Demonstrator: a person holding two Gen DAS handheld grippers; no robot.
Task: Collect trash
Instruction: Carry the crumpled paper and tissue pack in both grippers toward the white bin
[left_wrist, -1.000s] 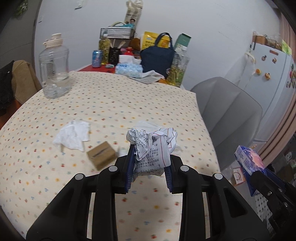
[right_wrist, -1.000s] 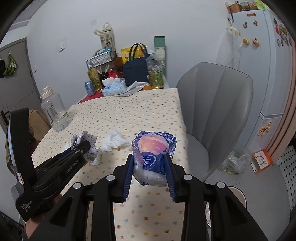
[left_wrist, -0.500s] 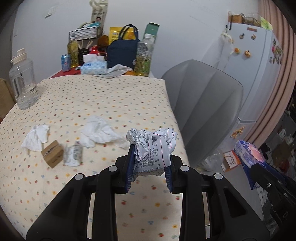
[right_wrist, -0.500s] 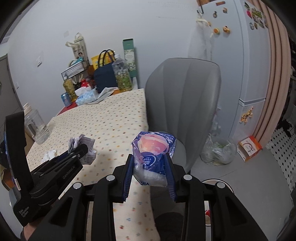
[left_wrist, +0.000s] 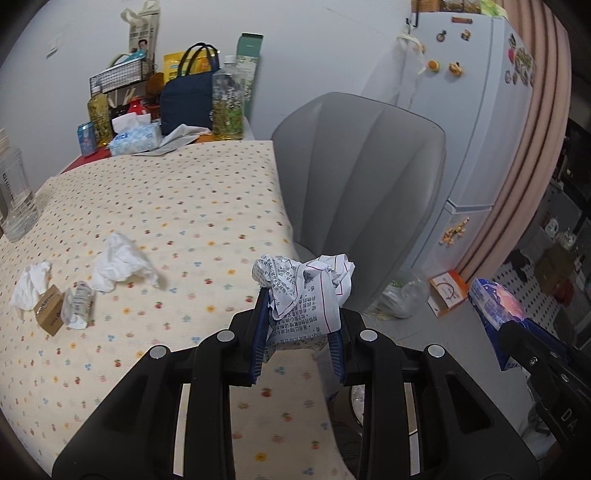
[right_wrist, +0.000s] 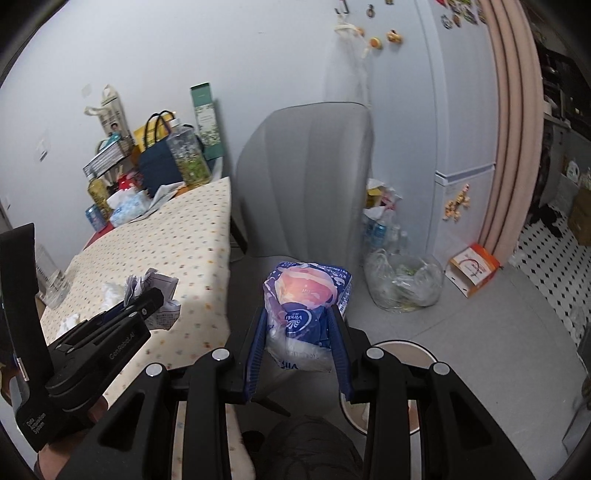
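Both loads were in carriage off the surface (left_wrist: 192, 206): the left gripper (left_wrist: 298, 332) pinched crumpled paper (left_wrist: 304, 291), the right gripper (right_wrist: 298, 343) a tissue pack (right_wrist: 306, 295), wanting release above the bin (right_wrist: 417, 347) below.

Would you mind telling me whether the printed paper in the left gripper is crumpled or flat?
Crumpled. The paper bulges in creased folds above the left gripper, whose pads press on its sides.
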